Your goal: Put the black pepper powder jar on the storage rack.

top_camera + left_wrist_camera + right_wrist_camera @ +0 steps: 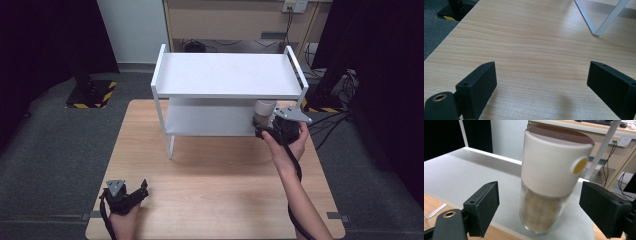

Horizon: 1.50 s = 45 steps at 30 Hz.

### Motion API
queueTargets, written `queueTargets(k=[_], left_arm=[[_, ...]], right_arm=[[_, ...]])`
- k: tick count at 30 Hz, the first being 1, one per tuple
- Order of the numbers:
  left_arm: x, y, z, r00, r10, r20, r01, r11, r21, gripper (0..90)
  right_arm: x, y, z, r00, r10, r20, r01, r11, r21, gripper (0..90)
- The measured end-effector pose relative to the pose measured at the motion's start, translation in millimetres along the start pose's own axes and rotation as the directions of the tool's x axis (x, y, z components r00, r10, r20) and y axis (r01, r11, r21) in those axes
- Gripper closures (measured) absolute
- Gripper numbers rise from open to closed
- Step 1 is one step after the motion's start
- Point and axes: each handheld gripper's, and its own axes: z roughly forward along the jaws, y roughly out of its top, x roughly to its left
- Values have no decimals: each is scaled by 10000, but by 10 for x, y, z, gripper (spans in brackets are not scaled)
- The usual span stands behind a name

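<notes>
At the near left corner of the wooden counter point(215, 195), the left gripper point(141, 191) rests low in a person's hand, its jaws spread wide over bare wood with nothing between them; the left gripper view shows the same gap, and the foot of the white rack's leg point(596, 33) well beyond.

Farther in, toward the counter's right edge, the right gripper point(260, 131) is held at the front right corner of the rack's lower shelf point(210, 122). Its jaws are released and stand apart on either side of a jar point(263, 111). In the right gripper view the jar point(549, 182) stands upright on the grey-white shelf surface point(461, 175), close to the shelf's front edge, squarely between the two black jaws but touching neither; a clear gap shows on each side. The jar has a clear glass body holding a light brown powder, a tall white cap with a brown top, and a round yellow spot on the cap's side.

Above it, the rack's upper shelf point(225, 75) spans the counter's far half.
</notes>
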Motion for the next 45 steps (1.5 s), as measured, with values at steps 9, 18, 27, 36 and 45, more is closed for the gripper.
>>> queueTargets(k=[9,18,27,36,45], left_arm=[[-1,-1,-3,10000,50,21,-50,10000,5,86],[-6,1,-2,9999,98,22,-98,9999,28,86],[-17,12,4,9998,184,22,-184,9998,105,86],[-34,26,12,9997,239,-35,-238,9995,187,86],[-43,35,17,9996,266,-67,-264,9993,249,86]], right_arm=[[9,-253,-313,9994,150,303,-144,9997,-188,162],[66,-772,-622,9950,93,995,-145,9986,518,163],[12,-1171,-804,9889,566,1377,-758,9874,1387,162],[-28,-1400,-892,9867,875,1372,-1129,9754,1896,162],[-25,-1548,-881,9842,957,1491,-1284,9653,2274,163]])
